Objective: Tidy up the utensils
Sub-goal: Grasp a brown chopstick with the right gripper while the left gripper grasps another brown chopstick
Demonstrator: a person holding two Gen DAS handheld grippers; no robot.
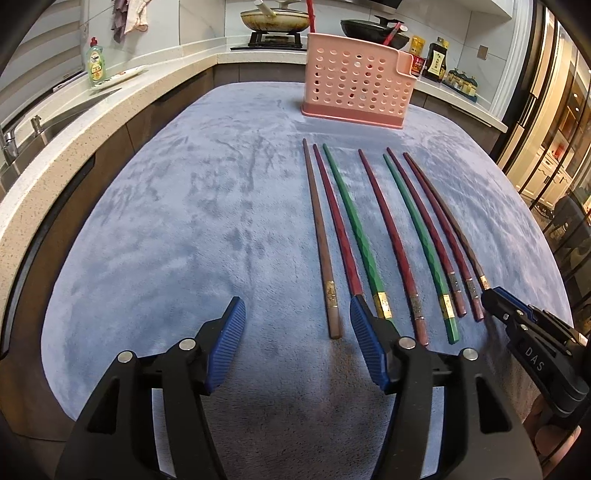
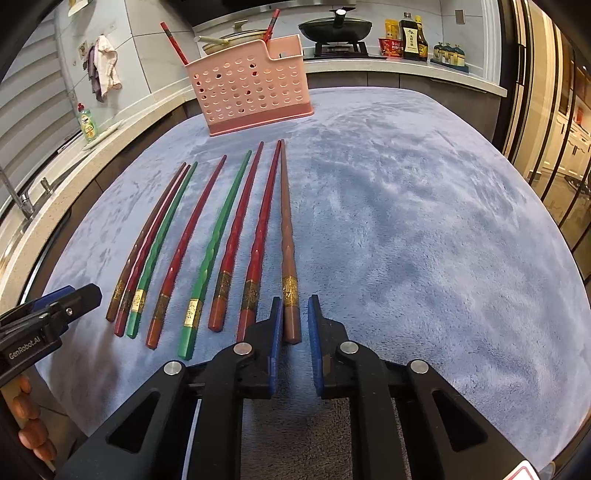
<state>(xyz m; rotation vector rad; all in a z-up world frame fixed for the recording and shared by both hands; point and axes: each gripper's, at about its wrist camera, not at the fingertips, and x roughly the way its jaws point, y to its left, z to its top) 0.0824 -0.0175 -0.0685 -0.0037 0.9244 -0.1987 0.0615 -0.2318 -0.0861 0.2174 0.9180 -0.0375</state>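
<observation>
Several chopsticks, red (image 1: 386, 229), green (image 1: 351, 218) and brown (image 1: 318, 229), lie side by side on the blue-grey cloth (image 1: 184, 221). A pink perforated holder (image 1: 354, 83) stands behind them with two red chopsticks in it (image 2: 173, 43). My left gripper (image 1: 297, 308) is open over the near ends of the leftmost chopsticks. My right gripper (image 2: 295, 302) is partly open, its jaws standing on either side of the near end of the rightmost brown chopstick (image 2: 288, 236), not touching it. It also shows in the left wrist view (image 1: 491, 295).
A stone counter (image 1: 92, 122) with a sink and tap (image 1: 11, 144) curves along the left. A green soap bottle (image 1: 96, 62), a stove with pans (image 1: 275, 18) and sauce bottles (image 1: 436, 59) stand behind the holder. Glass cabinets (image 1: 554, 140) are at right.
</observation>
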